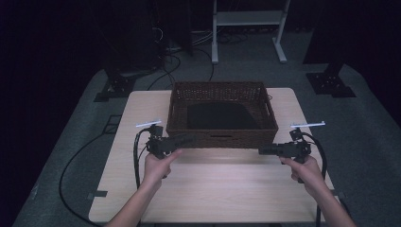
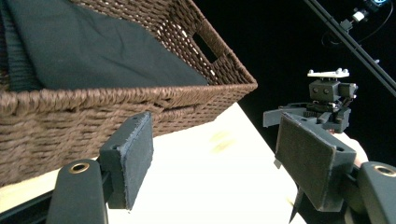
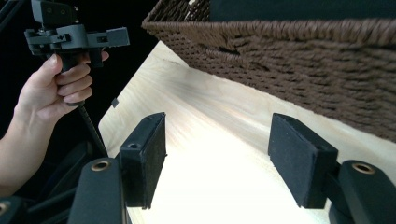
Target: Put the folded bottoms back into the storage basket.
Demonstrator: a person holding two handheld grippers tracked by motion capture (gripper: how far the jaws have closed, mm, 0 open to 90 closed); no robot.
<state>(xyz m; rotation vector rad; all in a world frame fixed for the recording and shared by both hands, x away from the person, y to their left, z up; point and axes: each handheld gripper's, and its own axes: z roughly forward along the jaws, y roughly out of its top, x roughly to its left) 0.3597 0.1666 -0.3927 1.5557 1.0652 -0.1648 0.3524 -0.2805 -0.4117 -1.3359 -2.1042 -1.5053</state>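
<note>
High view: brown woven wicker basket (image 1: 222, 135), rectangular, holding a dark cloth (image 1: 220, 116).

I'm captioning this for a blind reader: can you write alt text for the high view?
A person's two hands hold the left gripper and right gripper, jaws pointing inward, just in front of a brown wicker basket holding a dark cloth on a pale wooden table.

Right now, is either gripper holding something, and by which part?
Nothing is held. The left gripper and the right gripper both have open, empty jaws near the basket.
</note>
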